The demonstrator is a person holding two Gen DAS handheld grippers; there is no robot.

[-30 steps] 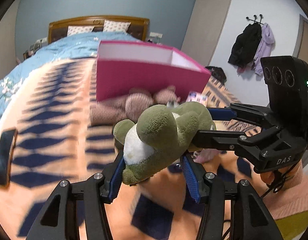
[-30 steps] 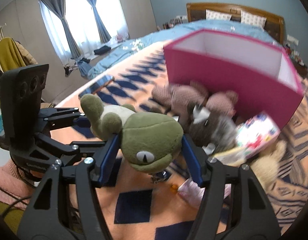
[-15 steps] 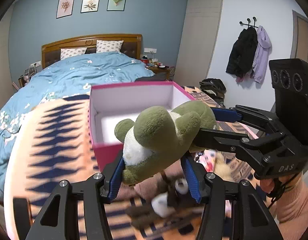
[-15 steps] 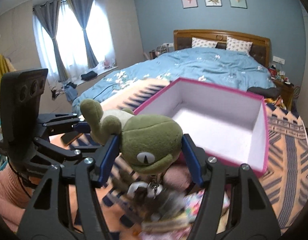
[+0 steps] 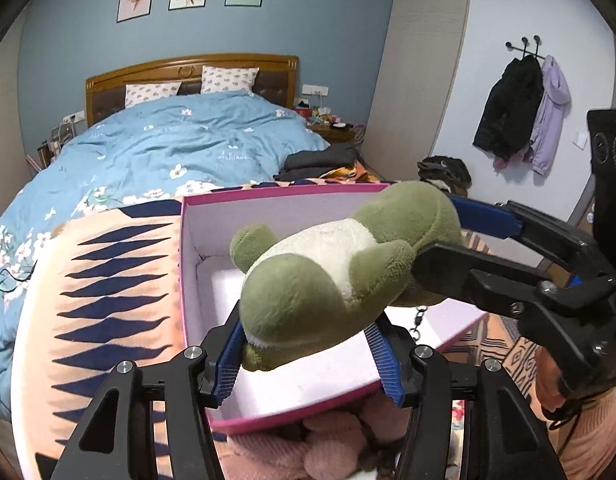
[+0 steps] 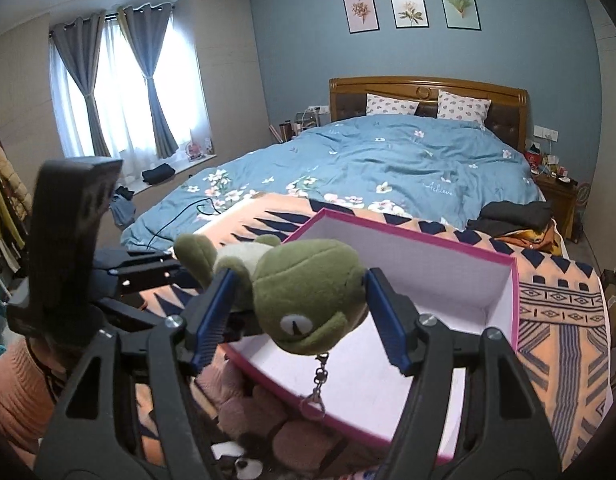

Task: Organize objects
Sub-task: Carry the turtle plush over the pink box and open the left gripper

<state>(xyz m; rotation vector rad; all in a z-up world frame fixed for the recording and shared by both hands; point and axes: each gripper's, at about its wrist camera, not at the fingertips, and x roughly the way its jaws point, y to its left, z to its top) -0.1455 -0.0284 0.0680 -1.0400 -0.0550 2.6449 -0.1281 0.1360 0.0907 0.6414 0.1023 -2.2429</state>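
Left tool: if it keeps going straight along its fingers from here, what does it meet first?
The left tool is shut on the green frog plush, which hangs over the open pink box. Straight on, the plush would probably meet the box's white inside first, though depth is hard to judge.

The frog (image 5: 328, 276) is matt green and cream plush with a small metal clasp chain (image 6: 316, 380). The box (image 6: 504, 304) looks like smooth pink card, white inside. Blue ribbed pads (image 5: 382, 356) line matt black plastic jaws.
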